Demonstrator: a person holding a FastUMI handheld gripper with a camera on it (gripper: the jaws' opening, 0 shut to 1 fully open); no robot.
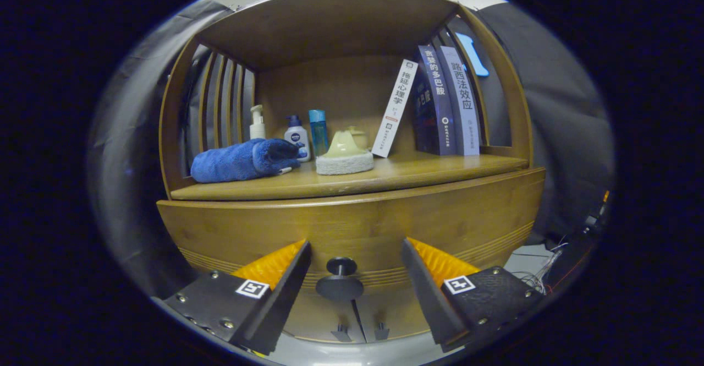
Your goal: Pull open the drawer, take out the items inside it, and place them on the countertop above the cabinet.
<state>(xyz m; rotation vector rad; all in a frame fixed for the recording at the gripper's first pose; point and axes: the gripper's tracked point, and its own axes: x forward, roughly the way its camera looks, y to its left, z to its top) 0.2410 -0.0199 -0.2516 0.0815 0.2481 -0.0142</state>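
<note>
Drawer [352,228], closed, is faced by the tool [356,264]; its knob [340,279] is framed between the spread, untouching fingers.

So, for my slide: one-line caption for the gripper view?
Open gripper straddles the closed drawer knob.

The gripper [356,269] faces a wooden cabinet [352,223], its fingers spread wide with the drawer's dark round knob [340,278] sitting between them, untouched. The drawer front [374,225] looks closed. On the countertop [407,174] just above the drawer, a rolled blue towel [242,160] lies to the left, with a pump bottle [257,124], a small white bottle [297,136] and a blue bottle [318,130] behind it. A pale sponge-like pad [345,157] sits mid-shelf. Books [440,104] lean at the right. Below the drawer, two small door handles [360,332] show.
</note>
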